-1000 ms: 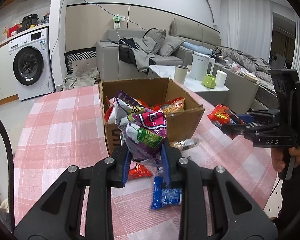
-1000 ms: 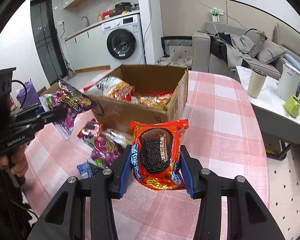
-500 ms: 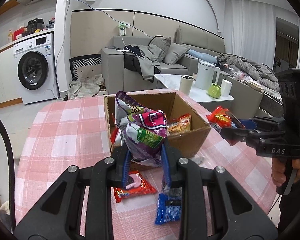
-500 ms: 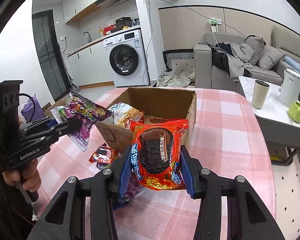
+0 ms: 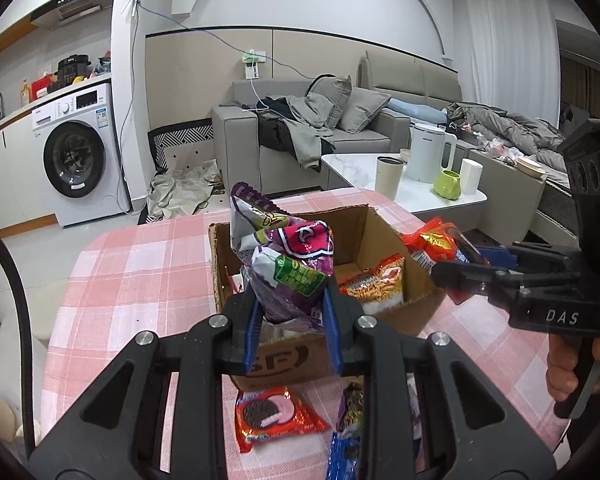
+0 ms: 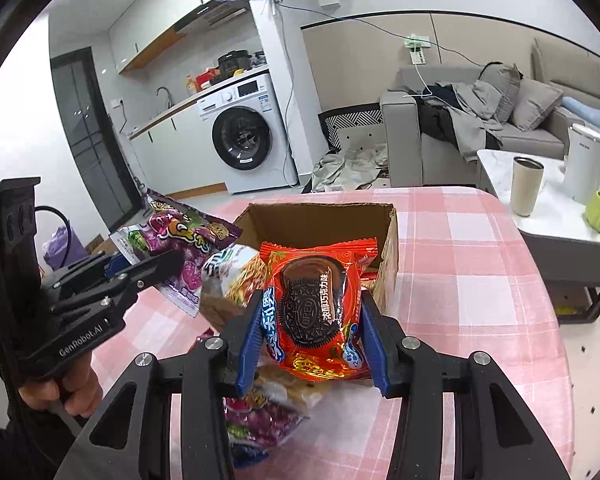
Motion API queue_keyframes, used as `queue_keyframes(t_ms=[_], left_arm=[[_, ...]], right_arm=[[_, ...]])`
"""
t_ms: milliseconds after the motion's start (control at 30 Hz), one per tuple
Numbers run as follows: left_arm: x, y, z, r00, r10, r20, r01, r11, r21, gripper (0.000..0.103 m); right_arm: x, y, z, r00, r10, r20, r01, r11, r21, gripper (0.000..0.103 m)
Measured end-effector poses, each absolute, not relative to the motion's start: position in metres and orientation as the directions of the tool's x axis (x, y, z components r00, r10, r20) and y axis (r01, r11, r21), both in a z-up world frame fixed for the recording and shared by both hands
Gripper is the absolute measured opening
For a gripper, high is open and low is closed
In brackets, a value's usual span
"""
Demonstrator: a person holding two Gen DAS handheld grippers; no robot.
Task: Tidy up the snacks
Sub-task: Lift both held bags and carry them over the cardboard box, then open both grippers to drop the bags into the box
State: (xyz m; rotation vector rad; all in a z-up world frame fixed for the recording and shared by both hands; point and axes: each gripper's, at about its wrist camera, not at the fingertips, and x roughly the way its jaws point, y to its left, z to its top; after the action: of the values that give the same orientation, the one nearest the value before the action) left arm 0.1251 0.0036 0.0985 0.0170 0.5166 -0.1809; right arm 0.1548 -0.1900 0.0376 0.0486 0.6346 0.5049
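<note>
My left gripper (image 5: 290, 320) is shut on a purple snack bag (image 5: 288, 264) and holds it above the near wall of an open cardboard box (image 5: 384, 232). My right gripper (image 6: 312, 344) is shut on a red Oreo pack (image 6: 316, 308), raised over the box's near side (image 6: 320, 216). Each gripper shows in the other view: the right gripper (image 5: 460, 268) at the box's right, the left gripper (image 6: 156, 268) at the box's left with the purple bag (image 6: 184, 240). The box holds an orange snack bag (image 5: 374, 284).
On the pink checked tablecloth (image 5: 140, 264) in front of the box lie a red Oreo pack (image 5: 274, 416), a blue packet (image 5: 342, 456) and a purple bag (image 6: 260, 420). Behind the table stand a coffee table with a kettle (image 5: 426, 152) and cups, a sofa and a washing machine (image 5: 80, 152).
Both grippers have risen and moved towards the box with their packs, so that they now hang over its near edges. The loose packs on the cloth have not moved.
</note>
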Motion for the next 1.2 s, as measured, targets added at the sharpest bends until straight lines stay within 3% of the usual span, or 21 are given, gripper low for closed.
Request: queue_keyframes(t_ms=[1200], left_arm=[[0.228,0.000,0.052,0.863,-0.158,-0.481,0.167,0.986,-0.025,0.024]], right_arm=[[0.215,-0.157,0.011,0.695,0.455,-0.557,-0.403,0.888,0.221,0.046]])
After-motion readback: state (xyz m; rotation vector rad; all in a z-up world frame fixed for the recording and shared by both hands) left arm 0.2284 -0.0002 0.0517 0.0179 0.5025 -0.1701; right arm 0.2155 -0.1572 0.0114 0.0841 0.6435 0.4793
